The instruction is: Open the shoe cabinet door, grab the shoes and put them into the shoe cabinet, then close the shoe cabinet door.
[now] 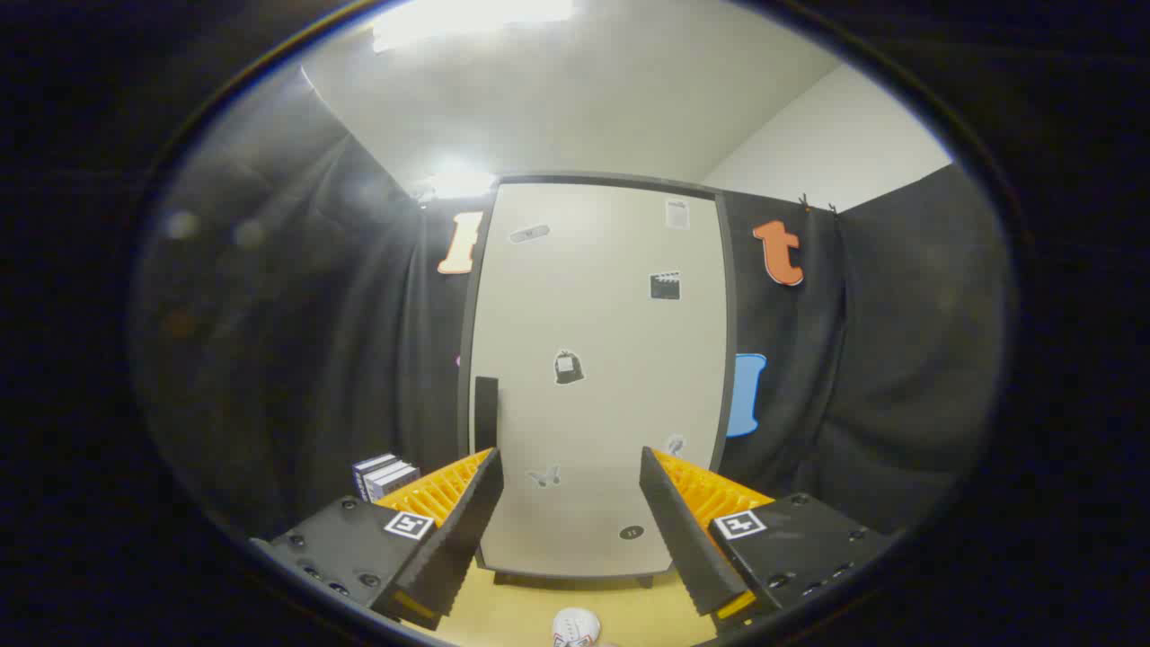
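Nothing of the task looks done yet, judging by how things lie. Going left to right: a small stack of boxes sits by the black cloth, then the dark handle on the left edge of the shoe cabinet door, which is closed and hides whatever the cabinet holds. The claw has its fingers apart, empty, facing the door. Low between them, a white shoe rests on the yellow floor. Opening, loading and closing all remain.
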Action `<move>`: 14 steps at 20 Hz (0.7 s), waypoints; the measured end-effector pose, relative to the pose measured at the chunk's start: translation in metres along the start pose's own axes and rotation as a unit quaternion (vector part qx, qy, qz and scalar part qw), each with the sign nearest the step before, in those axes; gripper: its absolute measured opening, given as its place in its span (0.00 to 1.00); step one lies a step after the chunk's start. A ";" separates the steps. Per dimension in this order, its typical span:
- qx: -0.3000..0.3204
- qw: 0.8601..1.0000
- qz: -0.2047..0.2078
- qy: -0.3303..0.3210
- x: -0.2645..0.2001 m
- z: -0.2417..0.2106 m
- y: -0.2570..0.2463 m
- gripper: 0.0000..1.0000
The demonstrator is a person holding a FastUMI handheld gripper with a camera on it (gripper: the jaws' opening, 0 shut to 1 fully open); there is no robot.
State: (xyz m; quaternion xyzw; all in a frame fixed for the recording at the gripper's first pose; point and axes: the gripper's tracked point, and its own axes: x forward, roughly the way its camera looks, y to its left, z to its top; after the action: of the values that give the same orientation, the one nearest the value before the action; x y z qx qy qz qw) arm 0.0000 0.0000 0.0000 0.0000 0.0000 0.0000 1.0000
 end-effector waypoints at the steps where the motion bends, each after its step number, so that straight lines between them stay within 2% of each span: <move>1: 0.000 1.000 0.001 0.000 0.000 0.000 -0.001 0.97; 14: 0.024 1.000 0.007 -0.011 0.011 0.002 -0.006 0.97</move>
State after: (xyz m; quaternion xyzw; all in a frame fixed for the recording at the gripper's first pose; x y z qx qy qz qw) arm 0.0113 -0.0057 0.0020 0.0242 -0.0106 0.0070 0.9996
